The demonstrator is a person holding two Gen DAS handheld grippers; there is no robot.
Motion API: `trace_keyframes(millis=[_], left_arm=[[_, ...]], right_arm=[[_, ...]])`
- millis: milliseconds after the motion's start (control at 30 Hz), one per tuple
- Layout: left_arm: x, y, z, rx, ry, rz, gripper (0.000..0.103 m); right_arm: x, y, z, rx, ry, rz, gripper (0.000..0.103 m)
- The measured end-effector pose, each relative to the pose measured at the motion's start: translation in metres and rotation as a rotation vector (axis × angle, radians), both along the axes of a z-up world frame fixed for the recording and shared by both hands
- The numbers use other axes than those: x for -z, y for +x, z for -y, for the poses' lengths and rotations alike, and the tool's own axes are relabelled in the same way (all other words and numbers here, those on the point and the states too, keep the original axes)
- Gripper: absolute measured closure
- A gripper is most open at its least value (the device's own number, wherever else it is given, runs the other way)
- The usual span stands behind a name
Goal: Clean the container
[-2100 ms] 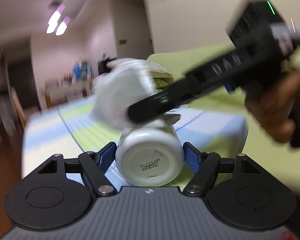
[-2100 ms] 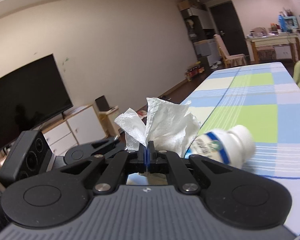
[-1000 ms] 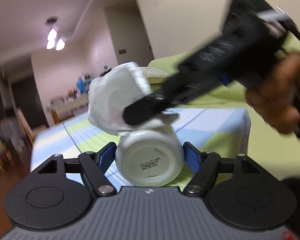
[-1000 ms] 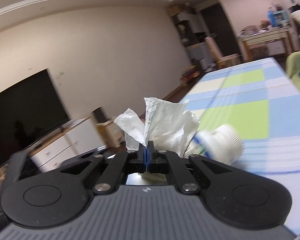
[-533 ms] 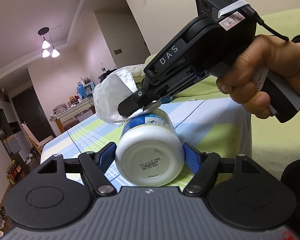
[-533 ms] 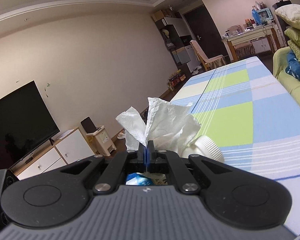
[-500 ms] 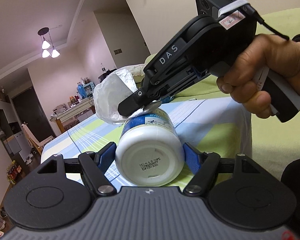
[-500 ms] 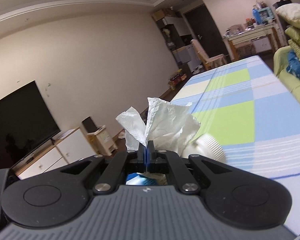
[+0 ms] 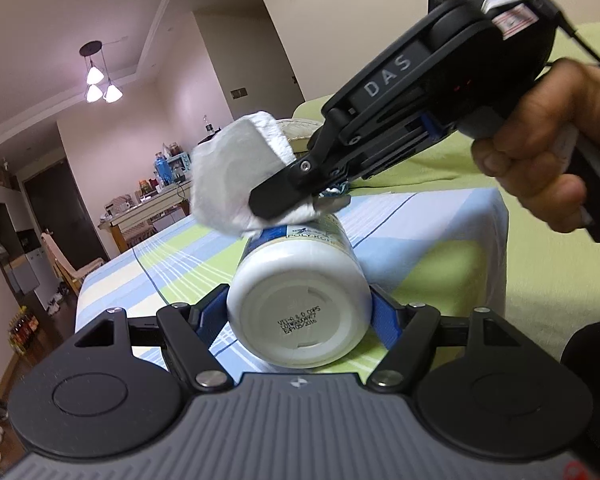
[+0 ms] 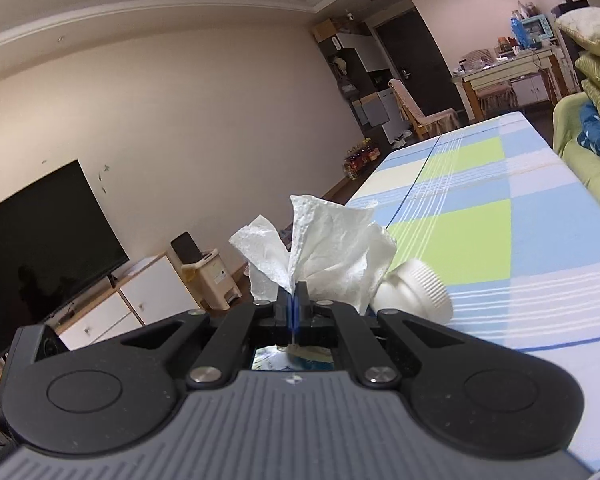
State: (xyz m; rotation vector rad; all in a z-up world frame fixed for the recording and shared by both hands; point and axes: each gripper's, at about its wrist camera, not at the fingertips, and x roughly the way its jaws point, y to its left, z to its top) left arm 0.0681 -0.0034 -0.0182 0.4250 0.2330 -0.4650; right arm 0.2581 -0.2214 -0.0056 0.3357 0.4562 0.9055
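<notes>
The left gripper point(image 9: 299, 312) is clamped on a white plastic bottle with a blue label point(image 9: 300, 304) — held horizontally, base toward the camera, above the blue-and-green checked tablecloth point(image 9: 428, 240). The right gripper point(image 10: 293, 304) is clenched on a crumpled white paper towel point(image 10: 332, 252) — pressed against the bottle's upper side, near its ribbed cap point(image 10: 424, 288).

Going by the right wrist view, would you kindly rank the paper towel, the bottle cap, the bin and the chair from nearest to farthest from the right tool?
1. Paper towel: pinched in the right tool.
2. Bottle cap: just right of the tool, over the tablecloth.
3. Bin: on the floor, left and beyond.
4. Chair: far back, by the dark door.
</notes>
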Motion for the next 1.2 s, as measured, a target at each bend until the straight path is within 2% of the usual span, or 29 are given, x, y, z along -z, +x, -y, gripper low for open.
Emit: trace_keyframes(millis=[200, 367, 533, 633, 767, 867, 1000, 1100, 1200], left_arm=[[-0.002, 0.001, 0.0, -0.006, -0.01, -0.007, 0.031], [-0.003, 0.002, -0.001, -0.005, -0.019, -0.012, 0.031], [-0.005, 0.005, -0.005, -0.004, -0.049, -0.027, 0.031], [-0.006, 0.007, -0.008, -0.003, -0.069, -0.038, 0.031], [-0.006, 0.011, -0.009, -0.003, -0.104, -0.054, 0.031], [-0.006, 0.014, -0.01, -0.006, -0.112, -0.054, 0.031], [-0.006, 0.014, -0.008, -0.006, -0.093, -0.043, 0.031], [-0.004, 0.007, 0.004, -0.015, -0.026, -0.012, 0.031], [-0.004, 0.003, 0.009, -0.017, 0.024, 0.009, 0.031]], right_arm=[[0.0, 0.0, -0.004, 0.01, -0.002, 0.006, 0.103], [0.0, -0.019, -0.016, -0.086, -0.005, 0.015, 0.103], [0.0, -0.024, -0.015, -0.122, 0.002, 0.021, 0.103], [0.0, -0.016, 0.001, -0.037, 0.005, 0.022, 0.103], [0.004, 0.008, 0.025, 0.109, 0.042, -0.03, 0.103], [0.005, 0.012, 0.027, 0.121, 0.061, -0.049, 0.103], [0.006, 0.002, 0.013, 0.034, 0.077, -0.033, 0.103], [0.006, -0.008, 0.0, -0.039, 0.076, -0.019, 0.103], [0.0, -0.017, -0.01, -0.063, 0.016, 0.035, 0.103]])
